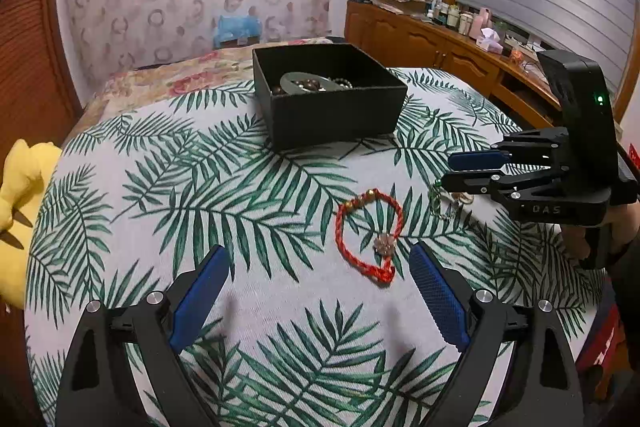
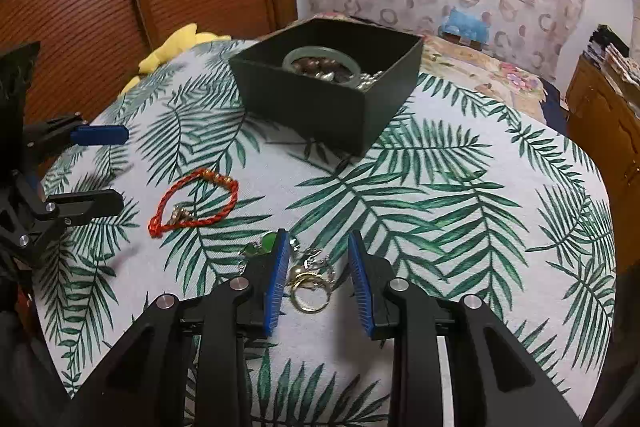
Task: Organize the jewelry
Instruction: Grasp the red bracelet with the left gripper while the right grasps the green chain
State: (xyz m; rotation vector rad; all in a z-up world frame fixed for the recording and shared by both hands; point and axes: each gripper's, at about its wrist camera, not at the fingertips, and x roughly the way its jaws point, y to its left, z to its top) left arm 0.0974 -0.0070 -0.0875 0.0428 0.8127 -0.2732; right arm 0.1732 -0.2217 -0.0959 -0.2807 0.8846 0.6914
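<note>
The right gripper (image 2: 318,259) has its jaws partly open, straddling a small tangle of gold rings and chain (image 2: 310,277) on the leaf-print counter (image 2: 460,211); the pads are not pressing it. The left gripper (image 1: 316,269) has its jaws wide open and empty, just short of a red cord bracelet (image 1: 370,235). Beyond both sits a black box (image 2: 320,103) already holding a bangle and beads. To grasp well, each gripper should lower until its pads flank the piece, close gently on the bulk rather than on one strand, then lift clear before heading to the box.
</note>
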